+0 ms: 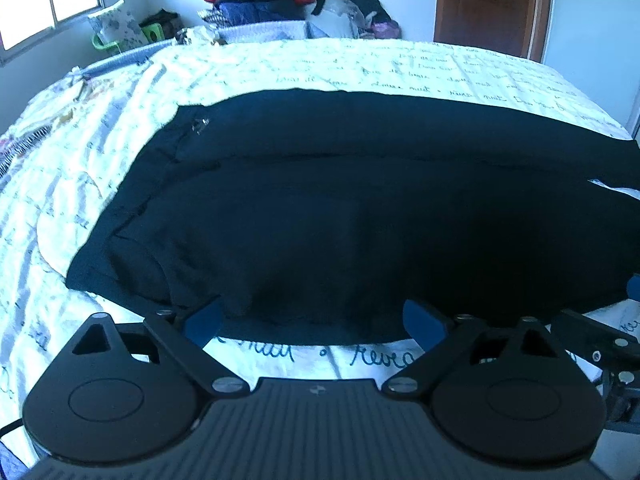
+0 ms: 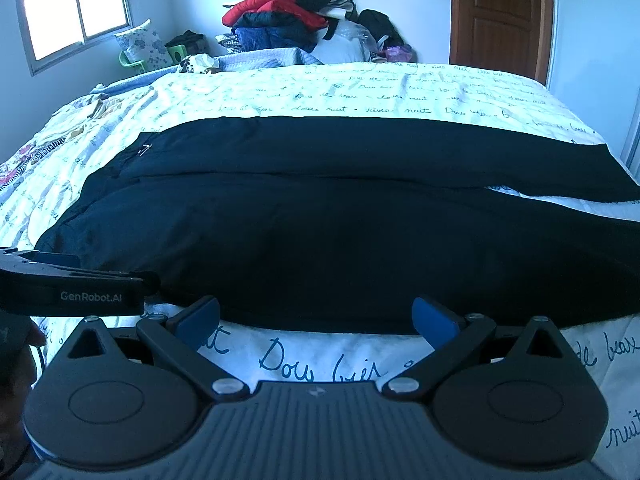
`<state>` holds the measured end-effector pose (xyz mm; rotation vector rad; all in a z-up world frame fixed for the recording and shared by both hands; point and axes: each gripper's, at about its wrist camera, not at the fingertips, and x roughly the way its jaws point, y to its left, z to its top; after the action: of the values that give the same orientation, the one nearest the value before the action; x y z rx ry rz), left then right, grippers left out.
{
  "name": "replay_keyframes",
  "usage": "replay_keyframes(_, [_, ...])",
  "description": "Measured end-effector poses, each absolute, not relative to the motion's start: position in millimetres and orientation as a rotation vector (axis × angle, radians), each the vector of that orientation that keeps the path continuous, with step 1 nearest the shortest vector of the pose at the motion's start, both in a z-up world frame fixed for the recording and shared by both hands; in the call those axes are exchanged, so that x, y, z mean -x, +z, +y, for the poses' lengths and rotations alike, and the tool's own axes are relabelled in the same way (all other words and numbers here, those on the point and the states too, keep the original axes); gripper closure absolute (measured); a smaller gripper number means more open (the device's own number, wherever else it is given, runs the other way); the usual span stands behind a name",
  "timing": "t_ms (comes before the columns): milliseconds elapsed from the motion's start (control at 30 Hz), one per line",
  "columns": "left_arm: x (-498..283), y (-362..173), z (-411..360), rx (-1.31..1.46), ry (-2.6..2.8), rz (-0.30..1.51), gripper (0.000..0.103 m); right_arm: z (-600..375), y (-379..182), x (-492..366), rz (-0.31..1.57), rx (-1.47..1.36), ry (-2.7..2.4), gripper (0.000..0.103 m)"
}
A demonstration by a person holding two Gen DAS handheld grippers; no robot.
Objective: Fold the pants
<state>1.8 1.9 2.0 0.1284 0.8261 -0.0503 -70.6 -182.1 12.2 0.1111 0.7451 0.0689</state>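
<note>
White bedding printed with blue handwriting is covering the bed (image 2: 360, 92), which is filling most of both views. Black pants (image 2: 320, 216) are lying flat across it, their long axis running left to right, with the waistband (image 1: 120, 216) pointing toward the left and the two legs stretching off to the right, where a sliver of bedding is showing between them near the hems. A heap of clothes (image 2: 288, 20), red and dark, is sitting against the far wall, between a window (image 2: 76, 8) and a brown door (image 2: 500, 16). The left gripper (image 1: 314, 322) is hovering at the near edge of the pants close to the waist end, its blue-padded fingers spread wide and gripping nothing. The right gripper (image 2: 316, 320) is hanging beside it along the same near edge, likewise spread apart and empty. A small metal zipper pull (image 1: 200, 124) is glinting near the waistband.
</note>
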Motion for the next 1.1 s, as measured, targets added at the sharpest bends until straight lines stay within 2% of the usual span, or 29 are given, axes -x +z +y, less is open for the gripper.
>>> replay_keyframes(1100, [-8.6, -1.8, 0.4, -0.168, -0.025, 0.843, 0.004, -177.9, 17.3, 63.9, 0.714, -0.104, 0.085, 0.0])
